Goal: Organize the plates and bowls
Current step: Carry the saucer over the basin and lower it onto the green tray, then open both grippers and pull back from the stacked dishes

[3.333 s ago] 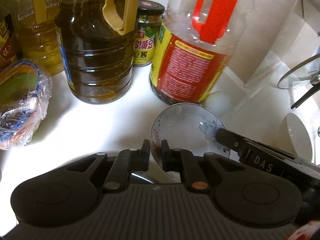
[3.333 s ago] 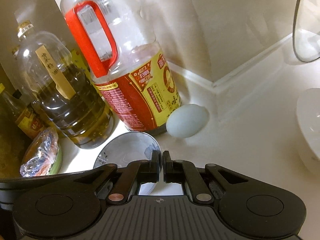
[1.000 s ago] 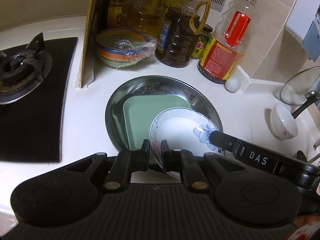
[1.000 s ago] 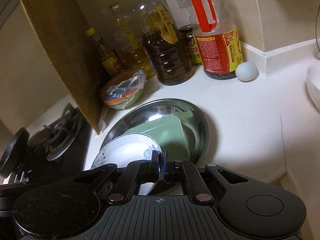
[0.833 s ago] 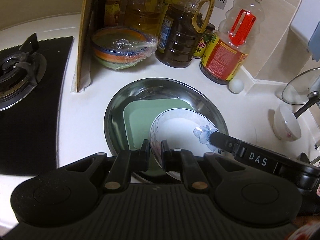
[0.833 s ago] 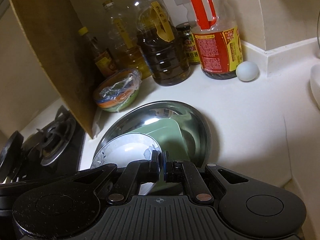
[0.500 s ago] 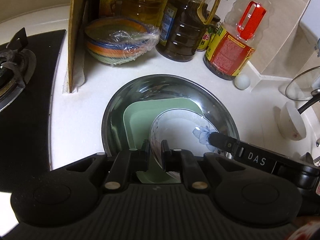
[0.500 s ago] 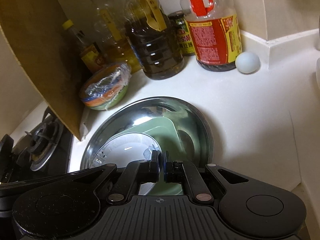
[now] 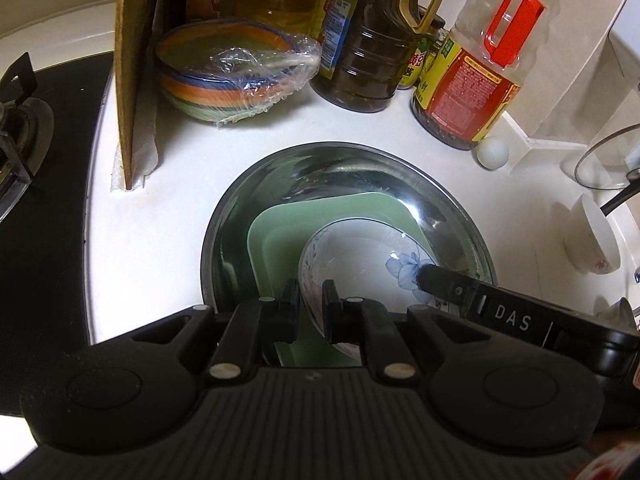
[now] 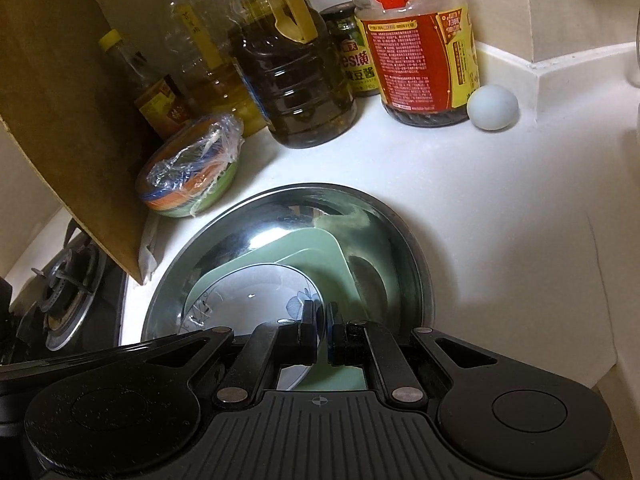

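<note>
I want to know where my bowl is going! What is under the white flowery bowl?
Under the white bowl with blue flowers, held by the left gripper and right gripper, lies a green square plate inside a round steel basin. The plate's middle is covered.

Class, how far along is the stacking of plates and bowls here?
Done: green square plate lies in the steel basin. In hand: both tools, left and right, grip the floral bowl above it. Left: the small white bowl on the counter.
</note>
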`<act>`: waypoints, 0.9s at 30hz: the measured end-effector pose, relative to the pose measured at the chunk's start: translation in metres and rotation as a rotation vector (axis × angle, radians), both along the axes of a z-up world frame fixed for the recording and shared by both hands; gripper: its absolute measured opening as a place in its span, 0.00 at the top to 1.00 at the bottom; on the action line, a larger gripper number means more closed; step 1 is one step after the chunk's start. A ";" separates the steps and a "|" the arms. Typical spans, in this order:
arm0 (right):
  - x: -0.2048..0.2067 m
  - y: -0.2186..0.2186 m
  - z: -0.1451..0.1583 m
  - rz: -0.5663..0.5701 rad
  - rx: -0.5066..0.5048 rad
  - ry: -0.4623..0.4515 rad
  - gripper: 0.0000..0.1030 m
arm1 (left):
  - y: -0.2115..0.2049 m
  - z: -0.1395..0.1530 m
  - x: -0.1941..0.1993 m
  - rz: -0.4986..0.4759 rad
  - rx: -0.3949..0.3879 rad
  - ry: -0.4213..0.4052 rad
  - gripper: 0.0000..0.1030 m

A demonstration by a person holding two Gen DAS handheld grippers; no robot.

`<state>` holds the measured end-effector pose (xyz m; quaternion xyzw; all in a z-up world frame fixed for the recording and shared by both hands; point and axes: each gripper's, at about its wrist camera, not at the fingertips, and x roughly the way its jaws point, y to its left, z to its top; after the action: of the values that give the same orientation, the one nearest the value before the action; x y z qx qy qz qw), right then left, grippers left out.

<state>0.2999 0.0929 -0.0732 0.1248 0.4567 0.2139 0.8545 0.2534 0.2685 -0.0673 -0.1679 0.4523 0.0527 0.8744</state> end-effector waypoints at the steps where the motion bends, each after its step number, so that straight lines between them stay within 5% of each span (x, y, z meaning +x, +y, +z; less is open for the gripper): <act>1: 0.000 0.000 -0.001 -0.005 0.000 0.004 0.95 | 0.000 -0.001 0.001 -0.003 -0.001 0.004 0.90; 15: 0.000 0.002 0.004 -0.006 -0.013 -0.021 0.93 | 0.002 0.005 0.002 -0.009 0.018 -0.025 0.84; 20: -0.004 -0.001 0.008 -0.011 0.001 -0.032 0.69 | 0.002 0.007 -0.003 -0.011 0.028 -0.040 0.84; 27: -0.014 -0.007 0.016 -0.020 0.022 -0.051 0.57 | -0.001 0.015 -0.012 -0.017 0.048 -0.070 0.84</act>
<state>0.2856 0.0858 -0.0573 0.1333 0.4312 0.2136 0.8664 0.2416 0.2680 -0.0522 -0.1448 0.4216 0.0502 0.8937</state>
